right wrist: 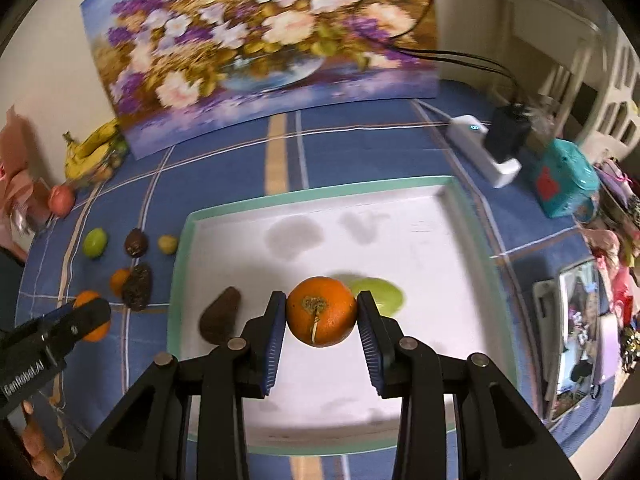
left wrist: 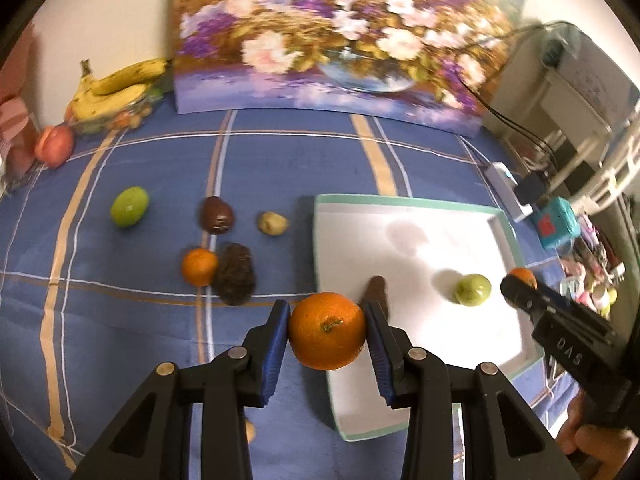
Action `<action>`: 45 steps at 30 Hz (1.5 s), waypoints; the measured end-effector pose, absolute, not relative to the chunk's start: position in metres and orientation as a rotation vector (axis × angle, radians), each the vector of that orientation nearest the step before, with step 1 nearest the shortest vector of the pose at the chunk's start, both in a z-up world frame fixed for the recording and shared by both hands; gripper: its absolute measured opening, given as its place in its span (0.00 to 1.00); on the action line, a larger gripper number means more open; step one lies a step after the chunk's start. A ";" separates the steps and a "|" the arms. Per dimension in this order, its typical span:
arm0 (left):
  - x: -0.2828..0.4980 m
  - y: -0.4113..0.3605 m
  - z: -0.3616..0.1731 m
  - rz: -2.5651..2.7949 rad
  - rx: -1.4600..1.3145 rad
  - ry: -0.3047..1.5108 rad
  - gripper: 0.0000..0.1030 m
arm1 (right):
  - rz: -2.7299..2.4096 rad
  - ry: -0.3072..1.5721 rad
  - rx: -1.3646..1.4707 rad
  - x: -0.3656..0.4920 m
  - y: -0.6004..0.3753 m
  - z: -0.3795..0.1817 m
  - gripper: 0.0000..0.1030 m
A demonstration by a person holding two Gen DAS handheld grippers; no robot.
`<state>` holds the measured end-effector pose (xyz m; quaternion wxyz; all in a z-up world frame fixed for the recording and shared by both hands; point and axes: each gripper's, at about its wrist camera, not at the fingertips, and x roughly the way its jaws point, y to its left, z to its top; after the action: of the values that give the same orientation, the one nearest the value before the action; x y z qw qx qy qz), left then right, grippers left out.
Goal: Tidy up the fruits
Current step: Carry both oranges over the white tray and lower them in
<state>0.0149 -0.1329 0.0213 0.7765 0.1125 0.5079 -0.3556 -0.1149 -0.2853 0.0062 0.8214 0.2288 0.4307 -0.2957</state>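
Note:
My left gripper [left wrist: 327, 330] is shut on an orange [left wrist: 327, 332] held above the left rim of the white tray [left wrist: 420, 248]. My right gripper [right wrist: 321, 316] is shut on another orange [right wrist: 321, 311] above the middle of the tray [right wrist: 400, 248]. In the tray lie a green fruit [right wrist: 384, 295] and a dark brown fruit [right wrist: 221, 315]. On the blue cloth left of the tray lie a green fruit [left wrist: 129, 206], a brown fruit [left wrist: 216, 215], a small yellowish fruit [left wrist: 272, 223], a small orange [left wrist: 199, 266] and a dark rough fruit [left wrist: 236, 274].
Bananas [left wrist: 116, 88] and a peach [left wrist: 54, 146] lie at the back left. A flower painting [left wrist: 340, 36] stands behind. A white power strip [right wrist: 482, 150] with cables and a teal box [right wrist: 566, 178] sit right of the tray. A phone [right wrist: 572, 340] lies at the right edge.

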 end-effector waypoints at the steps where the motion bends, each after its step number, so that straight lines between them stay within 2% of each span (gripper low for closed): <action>1: 0.011 -0.136 0.021 -0.777 0.254 1.096 0.39 | -0.634 0.911 0.488 -0.119 -0.288 0.008 0.36; 25: -0.022 -0.167 0.005 -0.793 0.400 1.093 0.39 | -0.634 0.873 0.487 -0.141 -0.292 0.020 0.36; 45: -0.025 -0.183 -0.057 -0.745 0.522 1.231 0.39 | -0.606 1.134 0.551 -0.122 -0.298 -0.063 0.36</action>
<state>-0.0247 -0.1831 -0.0570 0.7212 0.2362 0.5571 -0.3372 -0.1220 -0.2984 -0.0628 0.7653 0.2536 0.5217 -0.2789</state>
